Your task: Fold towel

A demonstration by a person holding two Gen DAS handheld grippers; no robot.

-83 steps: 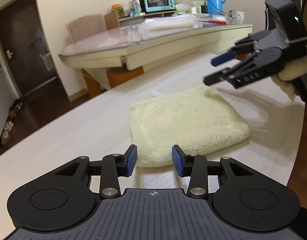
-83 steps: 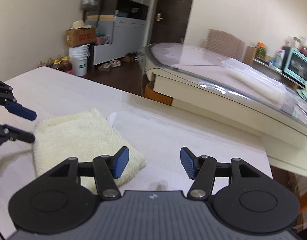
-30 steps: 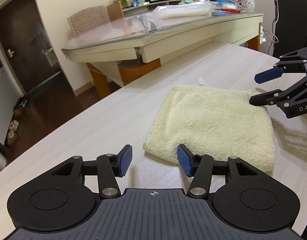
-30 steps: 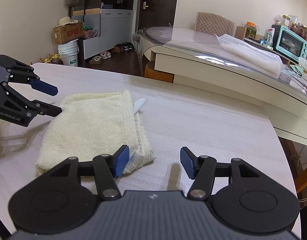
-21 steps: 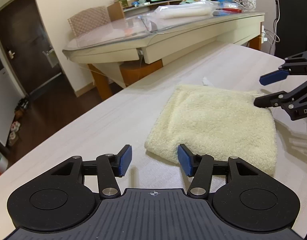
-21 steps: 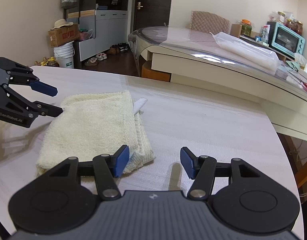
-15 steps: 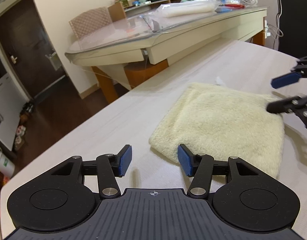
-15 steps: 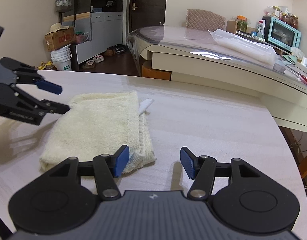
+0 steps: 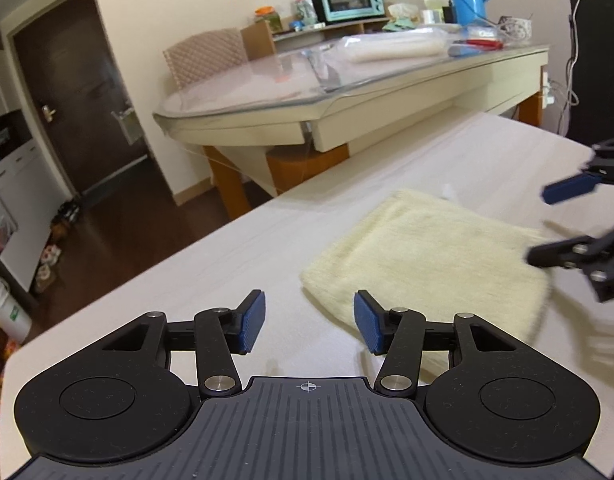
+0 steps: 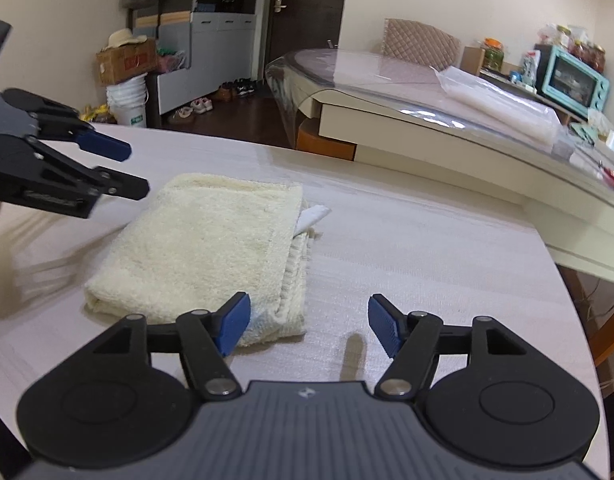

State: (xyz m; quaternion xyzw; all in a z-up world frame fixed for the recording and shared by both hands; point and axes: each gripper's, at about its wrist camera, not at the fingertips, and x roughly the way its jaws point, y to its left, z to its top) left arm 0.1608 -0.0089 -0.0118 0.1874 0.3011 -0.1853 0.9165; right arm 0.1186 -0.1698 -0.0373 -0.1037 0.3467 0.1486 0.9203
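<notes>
Your towel [image 10: 211, 240] lay folded flat on the pale tabletop [image 10: 427, 248], white tag [image 10: 313, 216] poking out at its far edge. Your left claw [image 9: 309, 322] was released, nothing between the pads, hanging just off the towel's near corner. Your right claw [image 10: 309, 324] was opening, also with nothing between the pads; its left finger [image 10: 233, 322] sat over the towel's near edge, whether touching it I couldn't tell.
</notes>
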